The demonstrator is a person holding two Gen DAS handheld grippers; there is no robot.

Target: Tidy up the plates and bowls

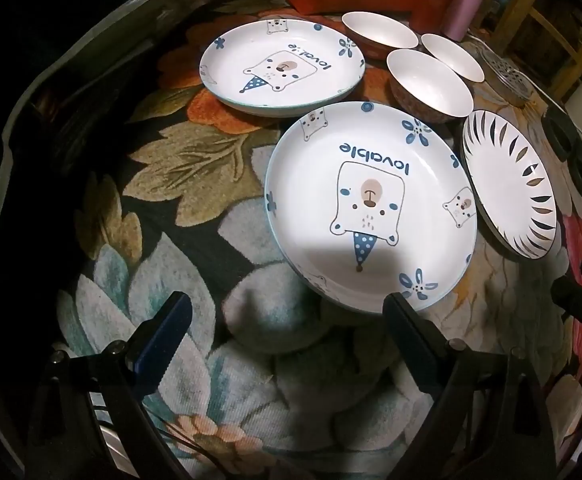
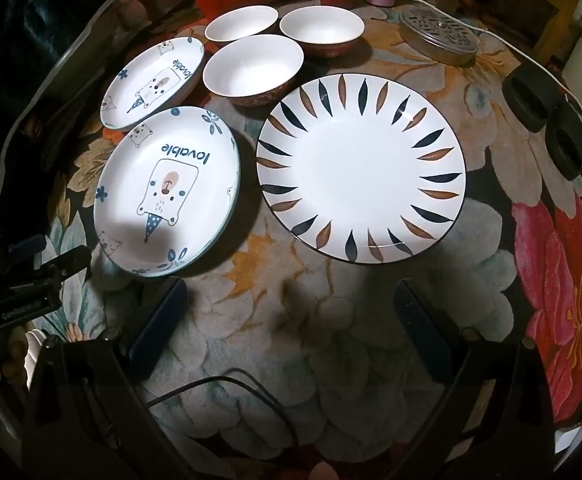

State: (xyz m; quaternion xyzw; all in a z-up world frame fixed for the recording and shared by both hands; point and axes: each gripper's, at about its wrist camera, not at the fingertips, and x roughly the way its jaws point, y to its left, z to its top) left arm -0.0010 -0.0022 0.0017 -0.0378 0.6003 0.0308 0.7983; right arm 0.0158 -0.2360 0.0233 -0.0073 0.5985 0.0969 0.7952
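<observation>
On the floral cloth [image 2: 291,344], leaf plate [image 2: 361,164] beside bear plate [image 2: 167,196].

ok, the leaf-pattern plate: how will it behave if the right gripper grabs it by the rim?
The leaf plate looks like glazed ceramic: probably rigid, and slick under the pads. It lies flat on the cloth, so getting a finger beneath the rim may be awkward. A rim-only grip would likely let it droop; it would probably chip if dropped.

left gripper [image 1: 287,314]: black frame, blue pads with serrated edges, silver screws at the finger bases
right gripper [image 2: 291,300]: black frame, dark blue pads, thin black cable looping below
marking: white "GenRobot" lettering on the left gripper's body
</observation>
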